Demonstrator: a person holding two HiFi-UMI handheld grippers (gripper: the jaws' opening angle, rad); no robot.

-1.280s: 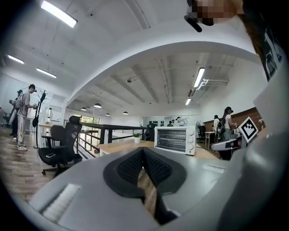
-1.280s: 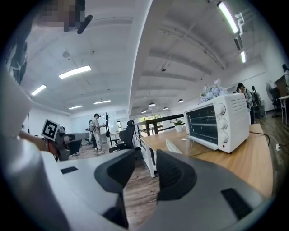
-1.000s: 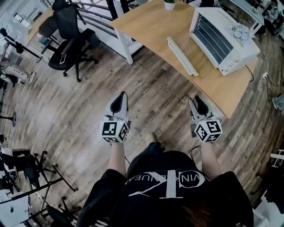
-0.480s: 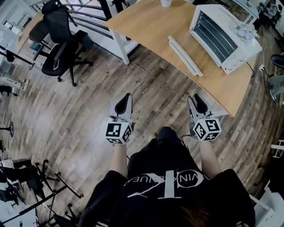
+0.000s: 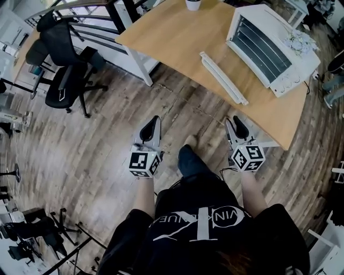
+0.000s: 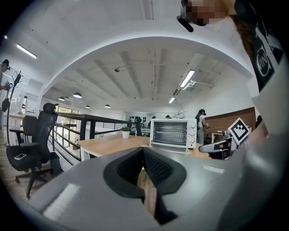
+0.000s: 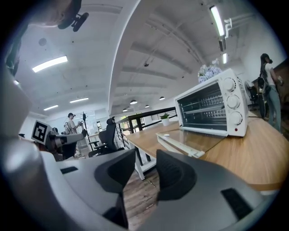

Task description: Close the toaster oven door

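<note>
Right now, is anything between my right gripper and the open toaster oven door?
Nothing visible. The right gripper hangs over the floor, short of the table, and the door lies flat on it in front of the toaster oven. Its swing up to the oven front looks free too.

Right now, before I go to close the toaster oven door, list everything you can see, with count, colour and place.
table: one, light wood, ahead of the person
toaster oven: one, white, on the table's right end
oven door: one, white-framed glass, open and lowered flat over the table
plant pot: one, white, at the table's far edge
flowers: one bunch, pale, on top of the toaster oven
office chair: one, black, on the floor at left
floor: grey-brown wood planks, all around
left gripper: one, grey, jaws together, empty, short of the table
right gripper: one, grey, jaws slightly apart, empty, near the table edge
</note>
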